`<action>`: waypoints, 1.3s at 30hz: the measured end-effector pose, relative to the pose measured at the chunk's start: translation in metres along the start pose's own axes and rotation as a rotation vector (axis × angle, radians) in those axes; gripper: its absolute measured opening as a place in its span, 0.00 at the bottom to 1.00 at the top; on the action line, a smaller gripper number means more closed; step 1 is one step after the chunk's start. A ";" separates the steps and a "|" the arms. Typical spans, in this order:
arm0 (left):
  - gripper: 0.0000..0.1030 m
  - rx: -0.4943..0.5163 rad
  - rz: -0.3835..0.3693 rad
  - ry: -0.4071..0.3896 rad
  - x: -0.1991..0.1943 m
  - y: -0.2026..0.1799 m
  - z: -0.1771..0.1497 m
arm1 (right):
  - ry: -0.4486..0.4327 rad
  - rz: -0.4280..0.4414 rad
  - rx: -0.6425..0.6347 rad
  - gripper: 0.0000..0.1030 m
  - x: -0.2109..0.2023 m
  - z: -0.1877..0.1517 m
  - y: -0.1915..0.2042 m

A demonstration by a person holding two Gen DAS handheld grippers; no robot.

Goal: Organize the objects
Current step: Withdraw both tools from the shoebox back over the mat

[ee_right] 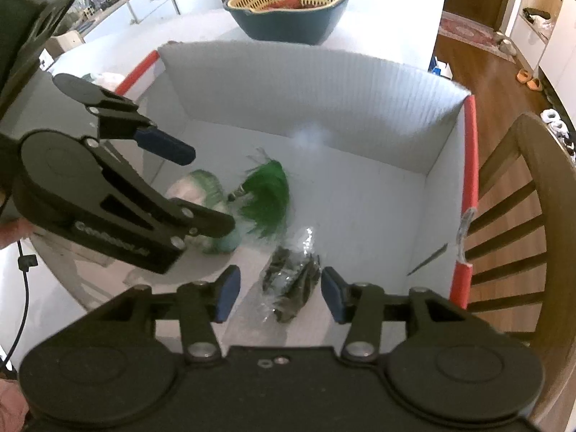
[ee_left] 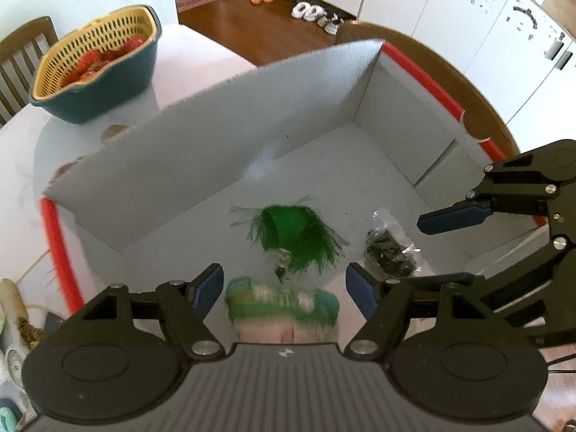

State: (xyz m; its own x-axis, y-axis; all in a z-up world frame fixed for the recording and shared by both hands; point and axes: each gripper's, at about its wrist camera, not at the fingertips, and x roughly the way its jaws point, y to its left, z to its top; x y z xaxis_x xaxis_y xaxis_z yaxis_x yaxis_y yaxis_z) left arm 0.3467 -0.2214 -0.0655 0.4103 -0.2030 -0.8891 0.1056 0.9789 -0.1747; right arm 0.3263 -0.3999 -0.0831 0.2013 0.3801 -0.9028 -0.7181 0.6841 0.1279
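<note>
A white cardboard box (ee_left: 201, 151) with red edge strips lies open on the table; it also shows in the right wrist view (ee_right: 324, 82). Inside lie a green feathery item (ee_left: 298, 234) (ee_right: 268, 190), a pale bundle with green stripes (ee_left: 284, 306) (ee_right: 201, 187), and a clear bag of dark pieces (ee_left: 390, 248) (ee_right: 291, 277). My left gripper (ee_left: 284, 288) is open, its jaws either side of the striped bundle, just above it. My right gripper (ee_right: 280, 289) is open, its jaws either side of the clear bag. Neither holds anything.
A teal basin with a yellow strainer (ee_left: 97, 61) (ee_right: 288, 7) holding red items stands behind the box. Wooden chairs (ee_right: 522, 223) (ee_left: 21, 54) stand at the table's edges. Cluttered items (ee_left: 14, 324) lie left of the box.
</note>
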 end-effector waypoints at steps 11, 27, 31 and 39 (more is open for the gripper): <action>0.72 -0.028 -0.047 -0.141 -0.063 0.010 -0.026 | -0.095 0.008 0.042 0.50 -0.045 -0.006 0.014; 0.81 -0.071 -0.052 -0.341 -0.146 0.057 -0.096 | -0.273 -0.029 0.103 0.74 -0.088 -0.013 0.090; 0.81 -0.079 -0.033 -0.379 -0.162 0.074 -0.117 | -0.318 -0.045 0.100 0.81 -0.092 -0.013 0.119; 0.82 -0.123 -0.026 -0.438 -0.191 0.116 -0.156 | -0.349 -0.053 0.126 0.89 -0.084 -0.010 0.170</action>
State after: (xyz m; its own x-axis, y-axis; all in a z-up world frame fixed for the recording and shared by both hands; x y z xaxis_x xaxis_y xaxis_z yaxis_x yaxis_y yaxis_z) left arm 0.1397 -0.0661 0.0179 0.7565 -0.1915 -0.6254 0.0231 0.9634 -0.2671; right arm 0.1810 -0.3219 0.0101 0.4669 0.5164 -0.7179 -0.6169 0.7718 0.1539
